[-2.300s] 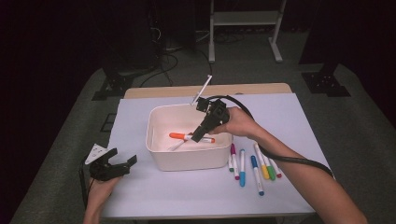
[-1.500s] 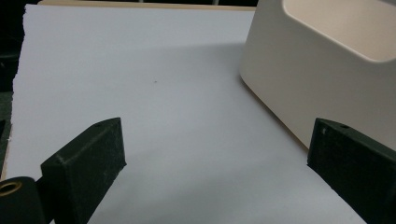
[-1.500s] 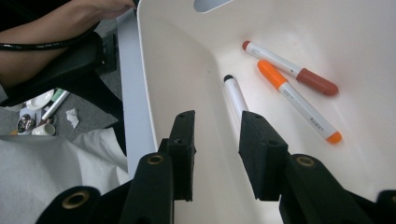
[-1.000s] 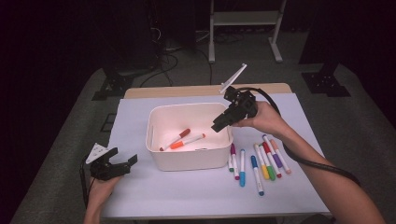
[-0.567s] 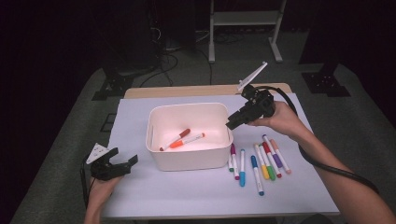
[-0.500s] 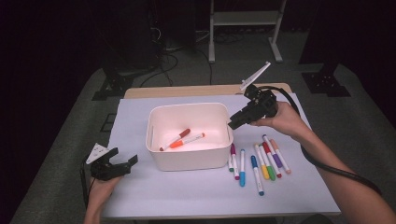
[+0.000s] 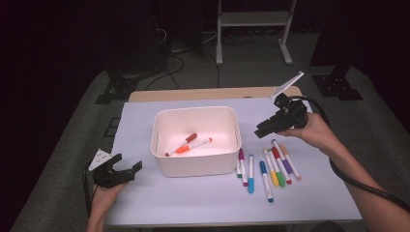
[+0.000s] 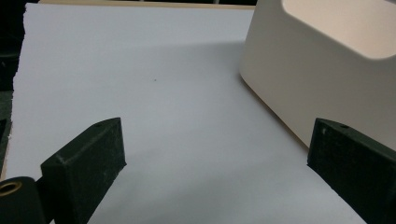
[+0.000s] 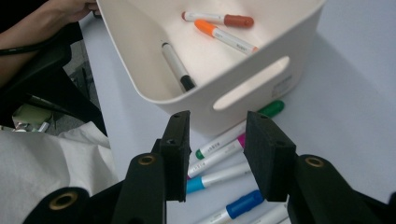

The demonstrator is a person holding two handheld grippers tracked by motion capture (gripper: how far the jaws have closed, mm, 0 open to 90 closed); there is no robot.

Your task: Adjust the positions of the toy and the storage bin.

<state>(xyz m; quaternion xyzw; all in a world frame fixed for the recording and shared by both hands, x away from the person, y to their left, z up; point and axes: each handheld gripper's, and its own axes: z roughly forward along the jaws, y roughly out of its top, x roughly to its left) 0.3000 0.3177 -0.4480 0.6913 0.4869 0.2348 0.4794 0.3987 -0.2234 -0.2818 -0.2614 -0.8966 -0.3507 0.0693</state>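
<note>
A white bin (image 7: 196, 162) stands mid-table and holds a brown-capped marker (image 7: 183, 143) and an orange one (image 7: 194, 145). In the right gripper view the bin (image 9: 243, 88) also holds a black-capped marker (image 9: 176, 65) beside the brown-capped marker (image 9: 219, 19) and the orange marker (image 9: 225, 38). My right gripper (image 7: 259, 130) hovers right of the bin, above a row of coloured markers (image 7: 266, 169). Its jaws have just been opening and stand open, nothing between them (image 9: 217, 149). My left gripper (image 7: 128, 163) rests open at the front left, with the bin's wall (image 8: 327, 70) ahead of it.
A white sheet (image 7: 193, 198) covers the table. The marker row lies loose between the bin and the right hand. A cable (image 7: 358, 181) trails from the right gripper along the forearm. Dark floor, cables and a metal stand lie beyond the far edge.
My right gripper has come out of the bin and moved right, past the bin's rim to above the marker row. The left gripper has kept still.
</note>
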